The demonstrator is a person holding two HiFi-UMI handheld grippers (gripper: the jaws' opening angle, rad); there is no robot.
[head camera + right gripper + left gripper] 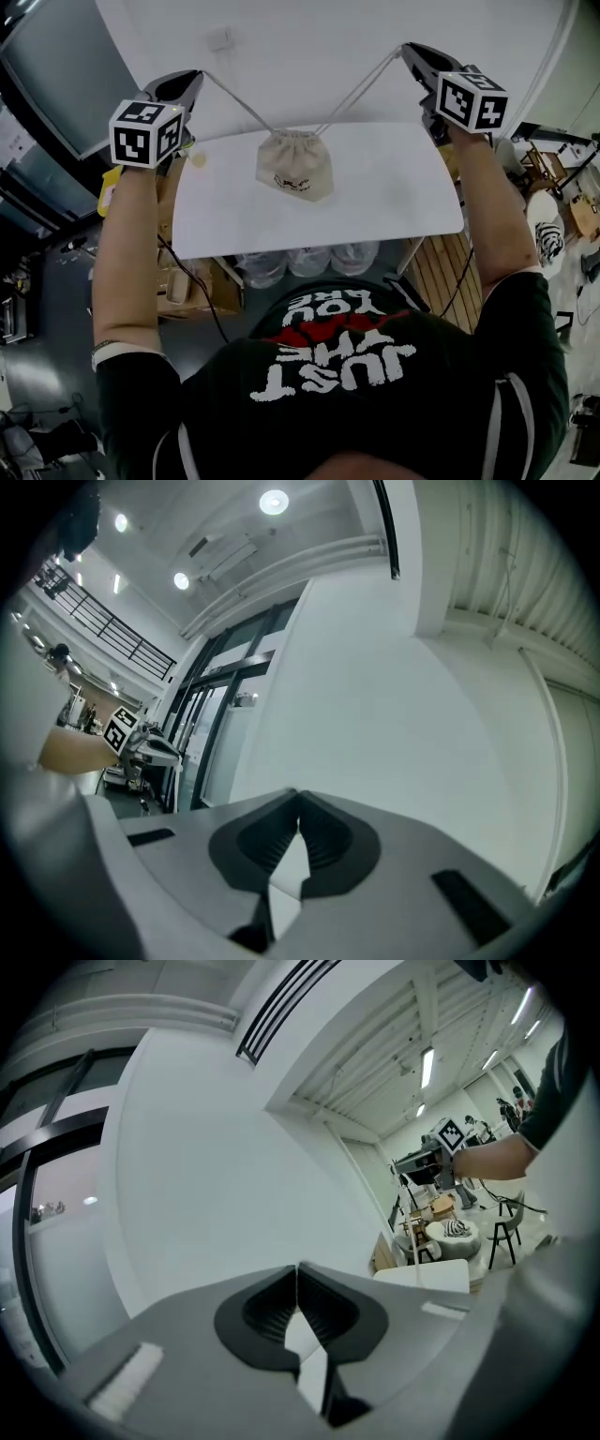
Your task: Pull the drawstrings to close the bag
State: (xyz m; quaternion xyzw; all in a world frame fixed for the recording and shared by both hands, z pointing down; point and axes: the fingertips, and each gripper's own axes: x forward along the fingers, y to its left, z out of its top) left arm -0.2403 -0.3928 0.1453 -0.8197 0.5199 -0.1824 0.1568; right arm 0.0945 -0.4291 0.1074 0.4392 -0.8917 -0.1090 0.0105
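The white table [394,202] lies below me. The bag [296,165] sits toward its twelve o'clock edge, a small pale cloth pouch with a gathered neck. I judge it light and limp, so a hard tug may lift or drag it. The left drawstring [239,105] runs from the neck toward ten o'clock and the right drawstring [356,89] toward two, both thin and taut. My left gripper [198,76] and right gripper [405,48] are pinched tight on the cord ends, the proper places to hold.

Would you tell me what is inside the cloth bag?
The bag has its gathered mouth drawn shut, so its contents are covered; only the beige cloth outside shows.
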